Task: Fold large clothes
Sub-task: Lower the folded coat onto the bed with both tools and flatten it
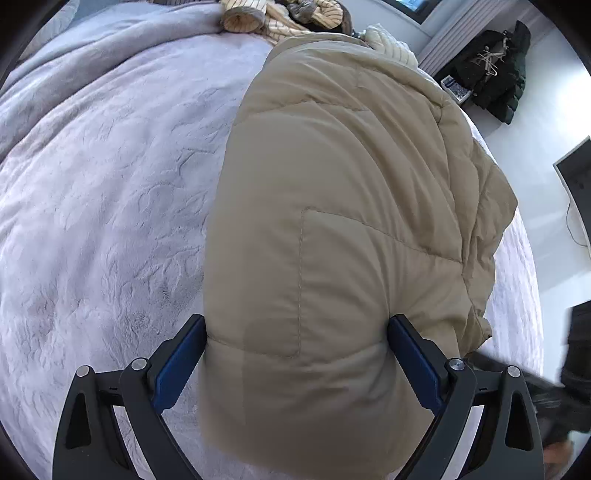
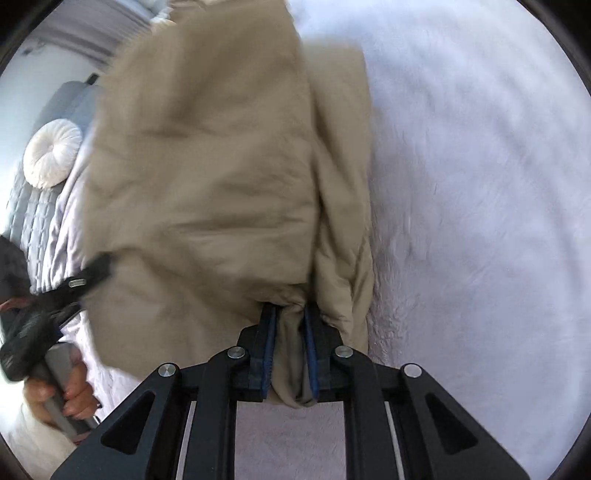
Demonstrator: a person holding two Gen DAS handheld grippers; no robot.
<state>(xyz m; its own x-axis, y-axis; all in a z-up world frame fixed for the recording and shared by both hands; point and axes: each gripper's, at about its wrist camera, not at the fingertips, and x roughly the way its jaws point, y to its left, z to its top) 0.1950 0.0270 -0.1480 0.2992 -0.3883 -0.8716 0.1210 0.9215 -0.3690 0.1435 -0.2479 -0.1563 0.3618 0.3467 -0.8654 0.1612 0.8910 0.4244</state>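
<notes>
A large beige puffer jacket (image 1: 332, 184) lies on a pale lilac plush bedspread (image 1: 92, 203). My left gripper (image 1: 297, 336) is wide open, its blue-padded fingers (image 1: 181, 358) on either side of a puffy folded end of the jacket. In the right wrist view my right gripper (image 2: 290, 332) is shut on a bunched edge of the same jacket (image 2: 207, 166), which stretches away from it over the bedspread (image 2: 480, 184). The left gripper and the hand holding it also show in the right wrist view (image 2: 55, 295) at the jacket's left side.
Striped and cream clothes (image 1: 280, 18) are piled at the far end of the bed. A dark coat (image 1: 495, 74) hangs by the wall at right. A round white cushion (image 2: 51, 155) and grey quilted pillow (image 2: 33, 214) lie at left.
</notes>
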